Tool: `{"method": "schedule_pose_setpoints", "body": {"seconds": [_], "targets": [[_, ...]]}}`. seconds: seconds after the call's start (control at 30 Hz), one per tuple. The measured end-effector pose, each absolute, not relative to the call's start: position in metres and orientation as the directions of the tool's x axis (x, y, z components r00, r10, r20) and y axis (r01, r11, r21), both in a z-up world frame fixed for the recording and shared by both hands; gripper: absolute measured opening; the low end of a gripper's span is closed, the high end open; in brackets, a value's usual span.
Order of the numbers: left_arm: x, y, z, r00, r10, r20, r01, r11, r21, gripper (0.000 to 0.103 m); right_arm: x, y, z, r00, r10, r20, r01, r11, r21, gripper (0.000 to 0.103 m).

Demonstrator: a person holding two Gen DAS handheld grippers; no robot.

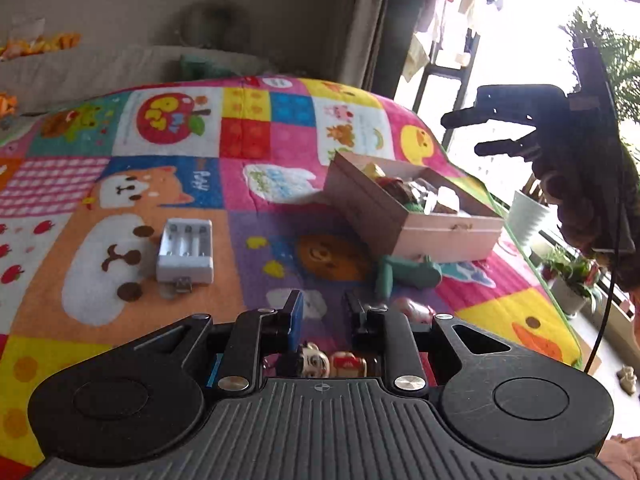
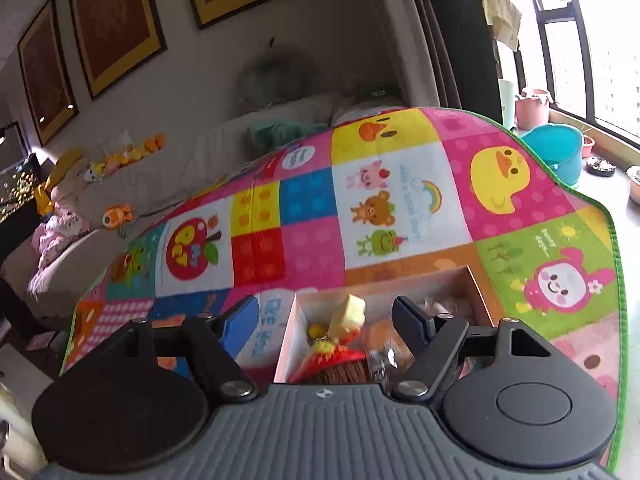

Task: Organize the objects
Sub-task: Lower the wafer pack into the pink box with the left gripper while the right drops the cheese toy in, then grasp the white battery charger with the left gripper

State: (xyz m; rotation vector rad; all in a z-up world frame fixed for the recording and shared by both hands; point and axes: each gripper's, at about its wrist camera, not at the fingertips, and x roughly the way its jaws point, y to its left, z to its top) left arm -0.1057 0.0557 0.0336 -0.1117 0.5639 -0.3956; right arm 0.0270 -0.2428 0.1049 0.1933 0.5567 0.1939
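Note:
A pink open box (image 1: 440, 236) holding several small toys sits on the colourful patchwork mat (image 1: 256, 184). A white battery charger (image 1: 185, 249), a green toy (image 1: 408, 273) and a pink pig figure (image 1: 414, 309) lie on the mat outside it. My left gripper (image 1: 323, 307) is open and empty, low over the mat, with a small doll figure (image 1: 316, 362) under its base. My right gripper (image 1: 486, 134) hangs open in the air over the box; in the right wrist view it (image 2: 326, 322) is open and empty above the box (image 2: 294, 332), which holds a yellow block (image 2: 349, 316).
A grey sofa (image 2: 168, 168) with plush toys stands behind the mat. Framed pictures (image 2: 116, 28) hang on the wall. A window with plants (image 1: 576, 276), a teal tub (image 2: 560, 152) and pots lie to the right past the mat's edge.

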Motion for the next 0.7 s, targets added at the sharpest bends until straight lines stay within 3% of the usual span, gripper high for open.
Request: {"method": "schedule_pose_setpoints", "body": {"seconds": [0.1,0.3,0.5,0.7], "targets": [[-0.117,0.045,0.032,0.748,-0.408,-0.523,0.381,0.910,-0.164,0.023,-0.022,-0.238,0.083,0.811,0.225,-0.540,-0.166,0.974,0.157,0.084],[-0.130,0.021,0.035,0.725,-0.387,-0.569,0.436,0.898,-0.056,0.024,-0.105,-0.232,0.030,0.786,0.134,-0.604,-0.150,0.988,0.024,0.086],[-0.122,0.018,0.031,0.734,-0.293,-0.612,0.346,0.937,-0.034,0.024,-0.130,-0.234,0.011,0.772,0.159,-0.616,-0.147,0.987,0.070,0.093],[-0.118,0.030,0.034,0.730,-0.249,-0.636,0.272,0.960,-0.064,0.024,-0.125,-0.227,0.000,0.769,0.136,-0.624,-0.151,0.988,0.030,0.099]]}}
